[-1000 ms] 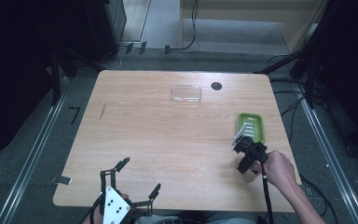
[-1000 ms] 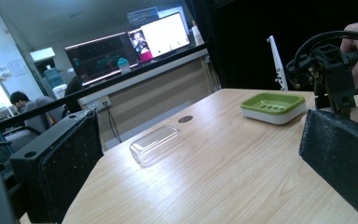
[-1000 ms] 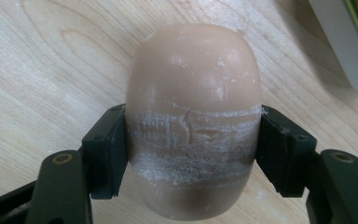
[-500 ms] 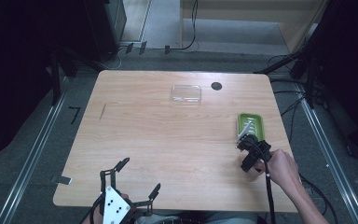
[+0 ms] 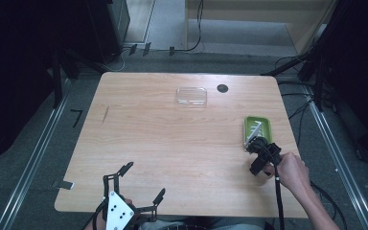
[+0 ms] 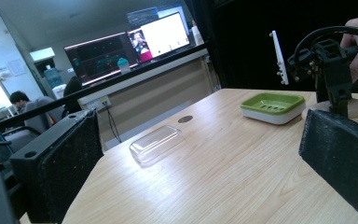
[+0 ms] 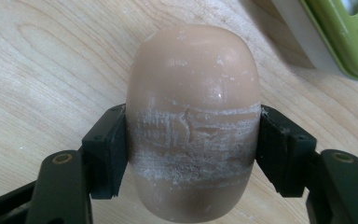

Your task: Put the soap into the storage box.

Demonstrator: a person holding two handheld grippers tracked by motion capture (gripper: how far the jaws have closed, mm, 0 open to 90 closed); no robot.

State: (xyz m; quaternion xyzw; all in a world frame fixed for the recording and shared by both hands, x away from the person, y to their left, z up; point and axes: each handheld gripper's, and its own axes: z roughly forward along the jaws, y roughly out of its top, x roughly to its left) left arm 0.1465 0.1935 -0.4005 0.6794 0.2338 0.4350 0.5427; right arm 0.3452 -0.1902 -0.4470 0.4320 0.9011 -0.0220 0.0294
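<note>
Pinching a smooth, rounded tan soap bar (image 7: 192,121) (its waist scuffed chalky white) between matte black pads, right gripper (image 7: 192,154) low over the pale wood-grain table (image 5: 172,139), just beside the glossy green soap dish (image 5: 258,130), left gripper (image 5: 136,184) spread wide, clear plastic lid (image 5: 191,96) well apart.

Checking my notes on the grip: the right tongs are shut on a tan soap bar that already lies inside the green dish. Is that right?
Not quite. The right tongs are shut on the tan soap bar, but it is over the wooden table, beside the green dish, not inside it. The right gripper view shows this.
</note>
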